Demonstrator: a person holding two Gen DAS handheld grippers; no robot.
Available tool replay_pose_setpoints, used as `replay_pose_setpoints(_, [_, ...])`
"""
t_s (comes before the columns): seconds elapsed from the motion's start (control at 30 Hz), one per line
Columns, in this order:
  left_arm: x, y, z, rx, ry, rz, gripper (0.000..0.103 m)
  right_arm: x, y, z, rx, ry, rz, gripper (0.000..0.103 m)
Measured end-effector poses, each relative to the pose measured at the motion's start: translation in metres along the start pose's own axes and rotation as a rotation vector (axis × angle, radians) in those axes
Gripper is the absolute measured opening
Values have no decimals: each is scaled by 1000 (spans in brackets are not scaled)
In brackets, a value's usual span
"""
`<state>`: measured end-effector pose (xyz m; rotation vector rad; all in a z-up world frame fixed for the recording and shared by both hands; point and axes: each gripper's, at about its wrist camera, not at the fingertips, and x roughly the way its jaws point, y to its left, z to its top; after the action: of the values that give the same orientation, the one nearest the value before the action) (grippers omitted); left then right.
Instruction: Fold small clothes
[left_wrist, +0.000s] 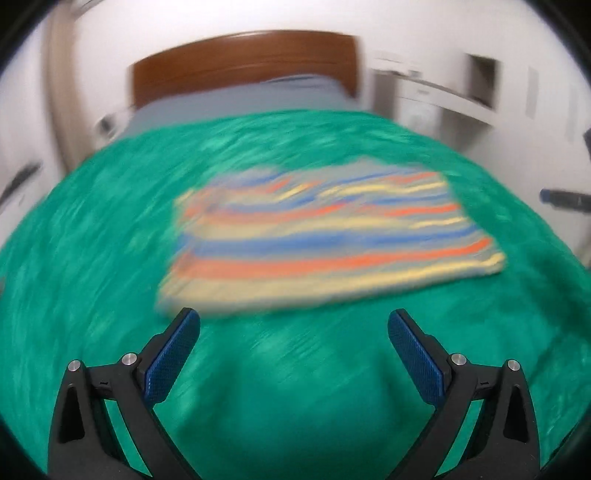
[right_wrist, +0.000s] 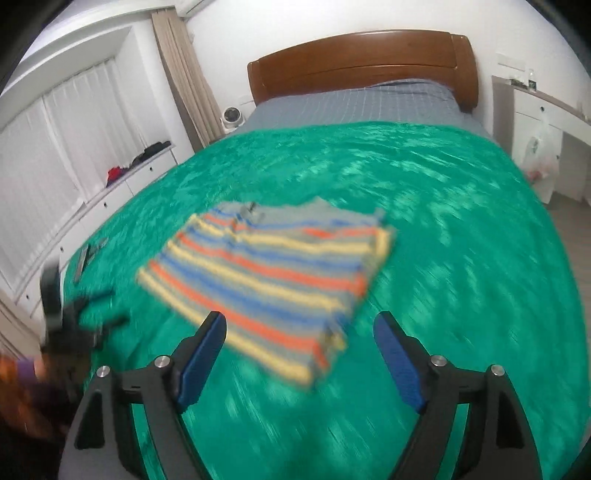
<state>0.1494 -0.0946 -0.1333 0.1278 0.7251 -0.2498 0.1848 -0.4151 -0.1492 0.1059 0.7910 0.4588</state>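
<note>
A small folded garment (left_wrist: 325, 243) with orange, blue, yellow and grey stripes lies flat on the green blanket (left_wrist: 295, 387). My left gripper (left_wrist: 293, 315) is open just short of its near edge, with nothing between the blue pads (left_wrist: 170, 358). In the right wrist view the same garment (right_wrist: 273, 280) lies at an angle. My right gripper (right_wrist: 300, 317) hangs open over its near corner, its pads apart from the cloth. Both views are blurred. The left gripper (right_wrist: 66, 321) shows as a dark blur at the left edge, with a hand below it.
The green blanket (right_wrist: 443, 221) covers most of a bed with a grey sheet (right_wrist: 351, 103) and a wooden headboard (right_wrist: 362, 55). White drawers (right_wrist: 122, 184) run along the left wall, a white desk (right_wrist: 543, 122) stands on the right. Small dark items (right_wrist: 83, 258) lie on the blanket's left edge.
</note>
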Motion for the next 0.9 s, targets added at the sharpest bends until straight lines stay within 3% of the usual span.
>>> replay_pose_setpoints(0.1, [33, -69, 33, 162, 30, -105, 102, -16, -28, -14, 55, -19, 16, 82])
replay_pose_setpoints(0.17, [55, -109, 42, 259, 51, -131, 99, -17, -42, -21, 90, -33, 36, 82])
replay_pose_setpoints(0.23, [79, -149, 44, 350, 97, -141, 91, -12, -58, -23, 132, -41, 47, 82])
replay_pose_setpoints(0.3, [98, -181, 39, 436, 150, -160, 89, -4, -71, -25, 177, -38, 63, 82])
replay_pose_setpoints(0.4, [109, -215, 29, 552, 110, -106, 81, 24, -93, -14, 257, -12, 108, 82])
replay_pose_setpoints(0.43, [109, -217, 30, 537, 102, -121, 58, 37, -99, -8, 283, 1, 131, 82])
replay_pose_setpoints(0.47, [112, -217, 32, 511, 116, -123, 23, 52, -104, -1, 309, 14, 153, 81])
replay_pose_setpoints(0.5, [116, -216, 34, 491, 121, -91, 13, 66, -108, 6, 334, 26, 177, 81])
replay_pose_setpoints(0.53, [117, -210, 36, 455, 120, -79, 11, 84, -112, 14, 366, 44, 207, 81])
replay_pose_setpoints(0.67, [107, -188, 42, 344, 94, -159, 9, 159, -122, 42, 533, 105, 294, 68])
replay_pose_setpoints(0.73, [99, -179, 44, 314, 72, -177, 8, 186, -121, 52, 605, 118, 281, 47])
replay_pose_setpoints(0.77, [94, -171, 46, 291, 62, -190, 8, 194, -116, 58, 608, 121, 258, 19])
replay_pose_setpoints(0.8, [89, -161, 47, 267, 52, -197, 8, 197, -109, 65, 590, 125, 222, 10])
replay_pose_setpoints(0.9, [70, -114, 53, 150, 20, -212, 8, 184, -68, 95, 466, 87, 219, 10])
